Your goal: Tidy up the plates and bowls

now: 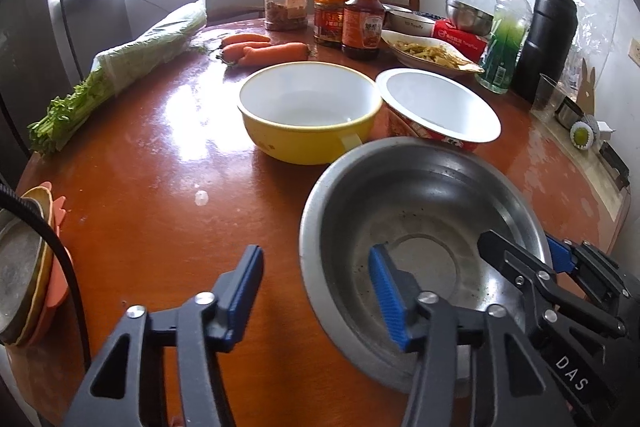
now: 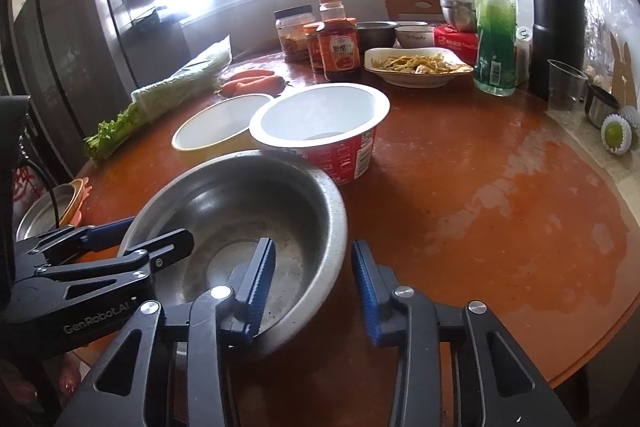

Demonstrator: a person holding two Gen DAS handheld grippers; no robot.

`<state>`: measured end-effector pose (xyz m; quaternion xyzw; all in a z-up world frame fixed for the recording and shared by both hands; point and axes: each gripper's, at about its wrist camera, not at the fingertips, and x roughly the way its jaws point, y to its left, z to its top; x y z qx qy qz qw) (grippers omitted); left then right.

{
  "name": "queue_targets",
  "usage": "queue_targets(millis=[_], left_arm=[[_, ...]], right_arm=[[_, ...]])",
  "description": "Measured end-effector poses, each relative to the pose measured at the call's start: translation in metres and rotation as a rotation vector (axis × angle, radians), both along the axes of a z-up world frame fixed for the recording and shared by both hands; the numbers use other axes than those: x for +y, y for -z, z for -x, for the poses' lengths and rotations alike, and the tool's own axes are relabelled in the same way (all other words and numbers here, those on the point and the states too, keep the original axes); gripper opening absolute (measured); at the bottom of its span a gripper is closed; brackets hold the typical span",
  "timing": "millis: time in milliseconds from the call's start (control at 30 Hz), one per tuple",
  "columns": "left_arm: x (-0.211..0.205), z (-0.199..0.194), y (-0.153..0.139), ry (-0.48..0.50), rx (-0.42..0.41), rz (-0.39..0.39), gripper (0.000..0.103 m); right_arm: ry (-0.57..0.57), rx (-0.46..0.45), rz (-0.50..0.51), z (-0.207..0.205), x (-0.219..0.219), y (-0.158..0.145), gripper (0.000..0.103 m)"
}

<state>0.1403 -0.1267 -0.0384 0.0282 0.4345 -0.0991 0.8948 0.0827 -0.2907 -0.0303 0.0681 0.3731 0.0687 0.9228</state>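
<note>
Steel is what both my grippers straddle: the round grey steel bowl [image 1: 420, 247], left gripper [image 1: 316, 291] and right gripper [image 2: 314, 279] each half-closed astride opposite rims, not yet pinching.

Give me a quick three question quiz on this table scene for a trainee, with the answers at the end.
1. True or false: the steel bowl holds food.
2. What lies right beside the celery? A carrots; B green bottle; C black flask.
3. Which part of the steel bowl sits between the jaws of both the left gripper and the right gripper?

Key: 1 false, it is empty. 2 A. 3 the rim: each gripper has one finger inside the bowl and one outside, on opposite sides.
</note>
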Motion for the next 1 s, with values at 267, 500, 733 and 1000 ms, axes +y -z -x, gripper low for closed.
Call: queue_targets(millis=[267,500,733,1000], left_arm=[[-0.002,0.002,-0.001,0.036,-0.002,0.044,0.030],[0.006,0.008,-0.003,0.035,-0.013,0.063,0.029],[0.028,0.022,-0.022,0.011,-0.052,0.089,0.029],[0.058,0.038,-0.040,-0.029,-0.094,0.099,0.029]], right_arm=[[-0.002,-0.001,0.011,0.000,0.005,-0.001,0.029],[-0.003,-0.006,0.029,0.004,0.012,-0.006,0.029],[-0.030,-0.041,0.024,0.013,0.027,-0.023,0.029],[-0.073,-0.078,0.031,0.023,0.059,-0.042,0.029]])
